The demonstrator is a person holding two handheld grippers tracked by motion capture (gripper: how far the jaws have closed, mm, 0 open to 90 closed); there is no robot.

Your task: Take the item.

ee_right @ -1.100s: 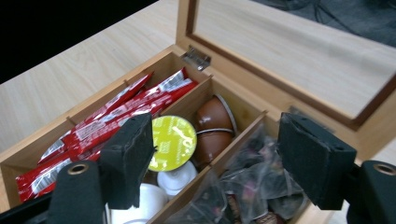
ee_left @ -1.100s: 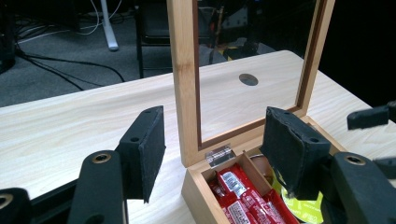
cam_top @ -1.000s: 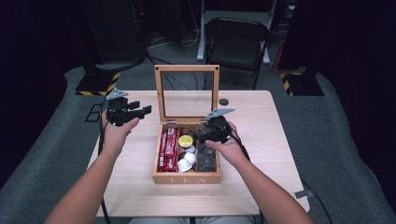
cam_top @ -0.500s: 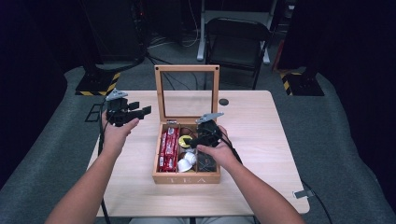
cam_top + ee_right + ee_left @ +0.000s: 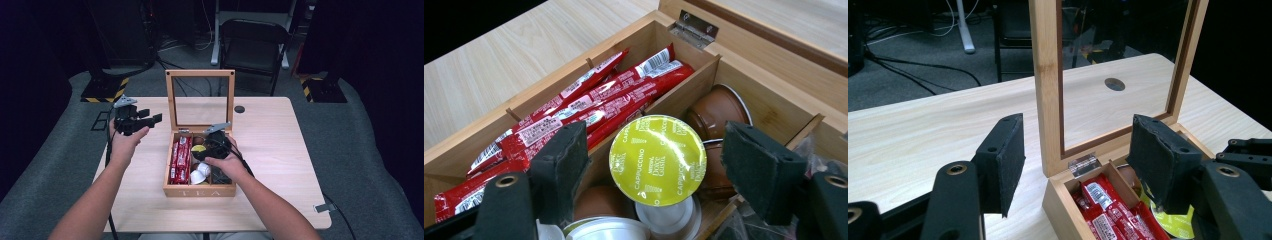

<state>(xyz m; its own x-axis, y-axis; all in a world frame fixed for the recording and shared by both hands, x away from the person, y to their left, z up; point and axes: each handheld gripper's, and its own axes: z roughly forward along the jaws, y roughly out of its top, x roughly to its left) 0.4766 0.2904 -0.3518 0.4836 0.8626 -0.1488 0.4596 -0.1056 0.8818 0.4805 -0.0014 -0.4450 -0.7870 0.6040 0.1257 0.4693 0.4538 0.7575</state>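
The yellow-lidded cappuccino capsule [image 5: 657, 159] lies tilted on top of other capsules in the middle compartment of the wooden tea box [image 5: 200, 190], its foil lid facing up and printed with the word cappuccino. The right gripper [image 5: 657, 167] hangs just above it with its black jaws spread to either side of the lid; the pads [image 5: 565, 160] stand clear of the capsule's rim and pinch nothing, though the jaws have just been closing a little with the capsule between them. Around the yellow capsule sit brown capsules [image 5: 716, 111] toward the hinged side of the box and white capsules [image 5: 667, 216] toward the box's front wall. In the box's left compartment, beside the capsules and parted from them by a thin wooden divider, lies a bundle of red sachets [image 5: 589, 110]. The box's glass-paned lid [image 5: 200, 100] stands upright at the back on small metal hinges [image 5: 695, 26]. The left gripper [image 5: 145, 120] is held in the air well to the left of the box, above the light wooden table [image 5: 280, 150], its jaws spread and empty, pointing toward the raised lid.
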